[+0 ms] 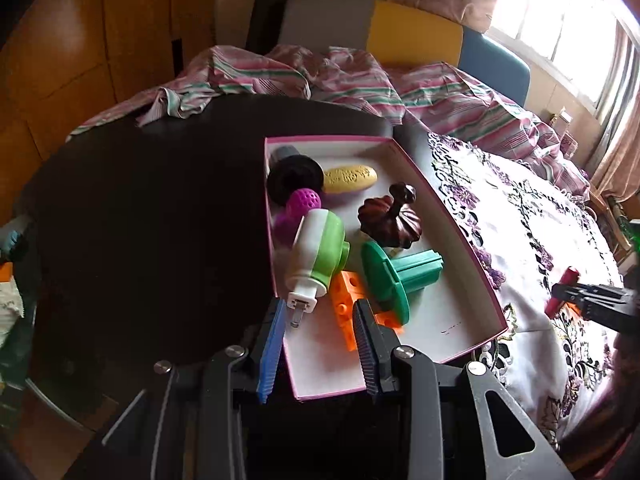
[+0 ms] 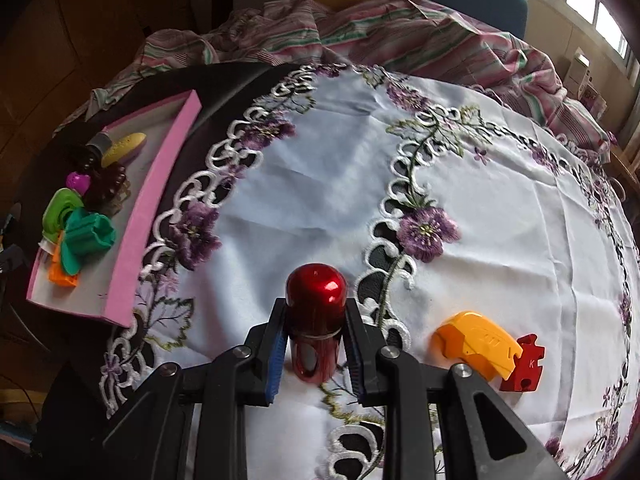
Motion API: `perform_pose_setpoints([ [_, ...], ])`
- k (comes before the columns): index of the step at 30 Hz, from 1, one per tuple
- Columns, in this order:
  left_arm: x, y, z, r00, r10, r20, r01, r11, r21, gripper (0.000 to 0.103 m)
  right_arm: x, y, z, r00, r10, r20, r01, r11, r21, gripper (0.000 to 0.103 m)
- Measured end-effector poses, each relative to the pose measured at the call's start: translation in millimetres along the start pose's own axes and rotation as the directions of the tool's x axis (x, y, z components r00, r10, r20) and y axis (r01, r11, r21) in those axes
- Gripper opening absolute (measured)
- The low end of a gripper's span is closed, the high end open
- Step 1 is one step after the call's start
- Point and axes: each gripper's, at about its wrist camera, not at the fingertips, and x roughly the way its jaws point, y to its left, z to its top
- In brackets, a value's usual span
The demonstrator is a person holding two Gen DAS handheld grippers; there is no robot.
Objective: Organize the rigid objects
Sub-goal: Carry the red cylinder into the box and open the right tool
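A pink-edged box holds several toys: a green-and-white plug-shaped piece, a green flanged piece, an orange block, a dark brown pumpkin, a yellow oval, purple balls and a black funnel. My left gripper is open just behind the plug piece, over the box's near end. My right gripper is shut on a shiny red metal cylinder above the embroidered cloth. The box also shows at the left of the right wrist view.
A yellow plastic piece and a red puzzle-shaped block lie on the cloth to the right of my right gripper. A dark round table lies under the box. A striped blanket and chairs stand beyond it.
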Motion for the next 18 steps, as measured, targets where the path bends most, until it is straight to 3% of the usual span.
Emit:
perform_pose_setpoints([
  [5, -6.7, -0.5, 0.8, 1.000, 0.012, 0.017, -0.012, 1.000, -0.004, 0.039, -30.3, 66.1, 20.6, 0.984, 0.165, 0.059, -0.157, 0.979, -0.128, 0.026],
  [8, -11.0, 1.1, 1.0, 0.999, 0.031, 0.030, -0.031, 1.000, -0.006, 0.042, -27.1, 111.8, 26.8, 0.970, 0.241, 0.016, -0.232, 0.948, -0.216, 0.026],
  [13, -14.8, 8.0, -0.2, 0.999, 0.040, 0.031, -0.038, 0.999, -0.035, 0.043, 2.9, 164.9, 26.5, 0.960, 0.261, -0.103, -0.280, 0.914, -0.294, 0.026],
  [18, -15.3, 16.9, -0.9, 0.997, 0.062, 0.035, -0.060, 0.997, -0.054, 0.048, 37.7, 182.9, 25.0, 0.954, 0.234, -0.189, -0.284, 0.908, -0.308, 0.026],
])
